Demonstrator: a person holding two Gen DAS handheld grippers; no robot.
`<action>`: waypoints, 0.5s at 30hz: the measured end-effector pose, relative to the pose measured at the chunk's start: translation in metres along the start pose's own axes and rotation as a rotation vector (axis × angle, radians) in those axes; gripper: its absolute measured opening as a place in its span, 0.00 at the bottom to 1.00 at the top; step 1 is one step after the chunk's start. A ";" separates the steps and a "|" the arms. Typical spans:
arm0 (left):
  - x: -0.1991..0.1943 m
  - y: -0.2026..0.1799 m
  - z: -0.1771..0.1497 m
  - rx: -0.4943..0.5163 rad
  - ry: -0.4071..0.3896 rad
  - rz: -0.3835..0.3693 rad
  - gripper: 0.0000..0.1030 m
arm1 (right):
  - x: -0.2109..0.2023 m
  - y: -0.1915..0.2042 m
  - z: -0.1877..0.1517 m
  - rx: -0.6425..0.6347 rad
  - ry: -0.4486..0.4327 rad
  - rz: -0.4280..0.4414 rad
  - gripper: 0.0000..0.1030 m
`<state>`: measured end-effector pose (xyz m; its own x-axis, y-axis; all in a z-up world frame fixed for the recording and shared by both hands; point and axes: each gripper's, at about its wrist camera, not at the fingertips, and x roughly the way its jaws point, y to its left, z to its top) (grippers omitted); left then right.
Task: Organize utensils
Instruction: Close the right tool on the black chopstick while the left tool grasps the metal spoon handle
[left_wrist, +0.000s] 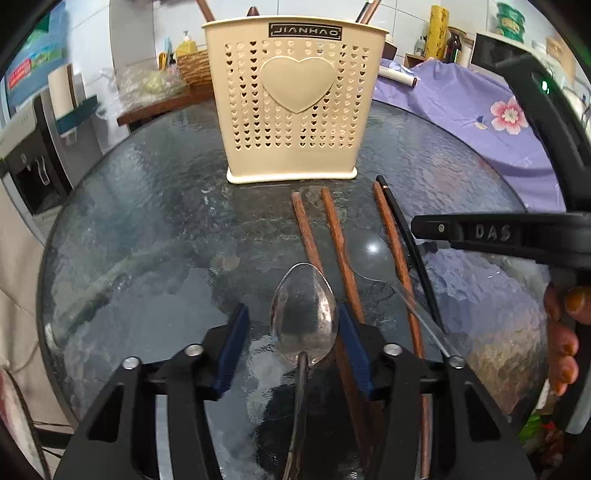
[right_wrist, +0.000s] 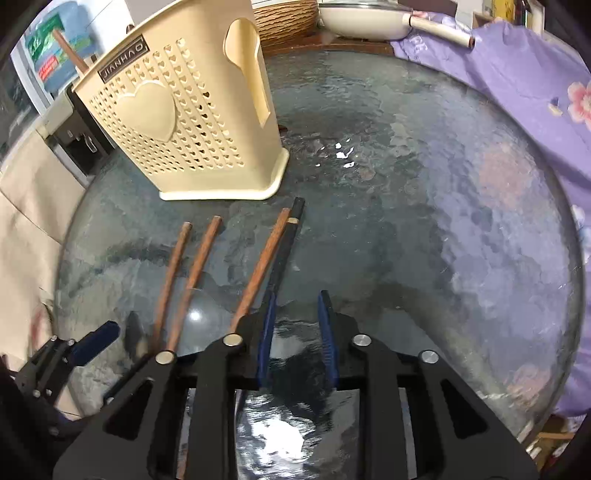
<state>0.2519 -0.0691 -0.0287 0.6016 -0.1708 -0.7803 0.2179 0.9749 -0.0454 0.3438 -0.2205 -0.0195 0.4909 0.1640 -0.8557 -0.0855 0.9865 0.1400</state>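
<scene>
A cream holder (left_wrist: 295, 110) (right_wrist: 177, 122) pierced with hearts stands on the round glass table (left_wrist: 147, 221), with handles poking out of its top. In front lie three brown chopsticks (left_wrist: 340, 251) (right_wrist: 199, 258), a black chopstick (left_wrist: 406, 240) (right_wrist: 291, 229) and a translucent spoon (left_wrist: 369, 254). A metal spoon (left_wrist: 303, 317) lies between the pads of my left gripper (left_wrist: 293, 350). Its right pad is at the bowl's edge and the left pad stands apart. My right gripper (right_wrist: 298, 332) hovers with a narrow empty gap, and the black chopstick runs under its left finger.
A purple floral cloth (left_wrist: 461, 103) (right_wrist: 517, 74) covers the right side beyond the table's rim. A white pan (right_wrist: 365, 18) and a wicker basket (left_wrist: 192, 66) sit behind. A person's hand (left_wrist: 561, 332) holds the right tool. A dispenser (left_wrist: 26, 166) stands at the left.
</scene>
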 end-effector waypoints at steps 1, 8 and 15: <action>0.000 0.001 0.000 -0.007 0.001 -0.006 0.43 | 0.001 -0.001 0.001 -0.011 -0.007 -0.013 0.17; -0.002 0.006 0.001 -0.037 0.010 -0.035 0.37 | -0.001 -0.011 0.005 0.067 -0.004 0.097 0.17; -0.006 0.009 -0.001 -0.038 0.004 -0.035 0.37 | 0.001 0.006 0.006 0.011 -0.006 0.037 0.17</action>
<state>0.2496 -0.0596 -0.0254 0.5912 -0.2044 -0.7802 0.2090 0.9731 -0.0966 0.3488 -0.2141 -0.0167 0.4929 0.2001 -0.8468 -0.0939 0.9798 0.1768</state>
